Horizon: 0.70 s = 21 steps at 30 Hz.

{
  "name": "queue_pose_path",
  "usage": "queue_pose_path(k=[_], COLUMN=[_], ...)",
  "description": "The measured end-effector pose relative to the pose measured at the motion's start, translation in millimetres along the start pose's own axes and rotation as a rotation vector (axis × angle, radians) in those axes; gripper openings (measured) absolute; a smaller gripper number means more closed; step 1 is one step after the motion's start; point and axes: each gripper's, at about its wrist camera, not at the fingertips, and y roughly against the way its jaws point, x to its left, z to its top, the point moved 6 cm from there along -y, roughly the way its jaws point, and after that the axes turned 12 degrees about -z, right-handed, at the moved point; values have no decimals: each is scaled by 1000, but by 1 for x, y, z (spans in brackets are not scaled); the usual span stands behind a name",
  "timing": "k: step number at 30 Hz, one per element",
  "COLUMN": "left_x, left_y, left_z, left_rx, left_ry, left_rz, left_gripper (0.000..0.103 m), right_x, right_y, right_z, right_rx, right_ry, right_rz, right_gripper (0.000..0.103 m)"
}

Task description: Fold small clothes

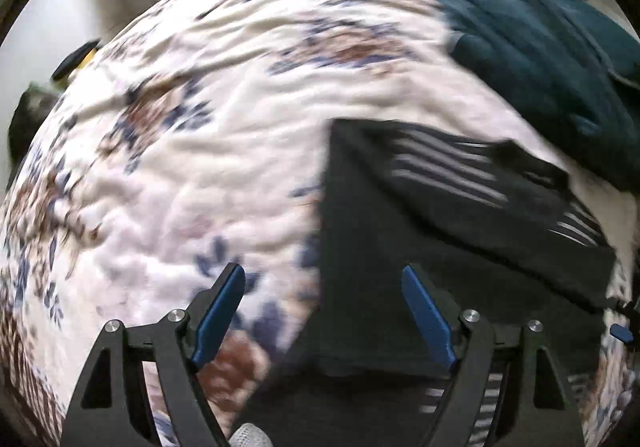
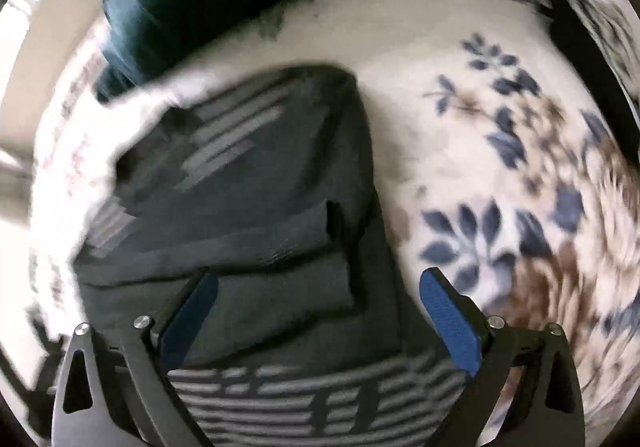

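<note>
Both wrist views look steeply down, close over the bed [image 1: 192, 151]; both share the dark striped garment [image 1: 420, 247] [image 2: 260, 215].

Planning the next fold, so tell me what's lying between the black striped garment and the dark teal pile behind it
Only a strip of the floral blanket separates the black striped garment from the dark teal pile; the left wrist view shows it clearly.

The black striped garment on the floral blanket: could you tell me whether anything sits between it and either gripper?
Nothing visible does. Both the left gripper and the right gripper hang open directly over the black striped garment; the dark teal cloth lies beyond it on the floral blanket.
</note>
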Motion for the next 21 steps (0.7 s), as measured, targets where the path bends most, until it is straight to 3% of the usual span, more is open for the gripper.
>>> queue_pose_path(k=[1, 2, 3, 7, 8, 11, 13, 15, 16, 18, 21], left_x=[8, 13, 15, 18, 18, 15, 11, 7, 2, -9, -29], left_y=[-4, -8, -10, -26, -30, -42, -47, -45, -44, -46, -75], left_z=[-1, -2, -1, 2, 3, 7, 11, 19, 25, 36, 49], left_rx=[-3, 2, 4, 20, 26, 46, 61, 57, 53, 54, 142], left_ry=[10, 19, 28, 54, 53, 48, 18, -22, -46, -102, -194], left_rz=[8, 17, 9, -11, -6, -4, 5, 26, 27, 27, 24], left_gripper=[80, 80, 80, 80, 80, 80, 80, 80, 80, 80, 80], right_x=[5, 11, 13, 10, 1, -20, -19, -5, 11, 41, 104], right_y=[-9, -18, -21, 8, 18, 13, 3, 16, 29, 47, 37], right_z=[1, 0, -1, -2, 0, 6, 10, 13, 13, 4, -14], right_rx=[16, 44, 41, -71, -92, -75, 0, -16, -50, -83, -16], right_ry=[15, 29, 39, 37, 3, -41, -22, 29, 75, 139, 243], right_rz=[-1, -5, -52, -83, -105, -204, -193, -201, -182, -117, 29], right_gripper=[54, 23, 18, 10, 2, 3, 3, 10, 16, 46, 51])
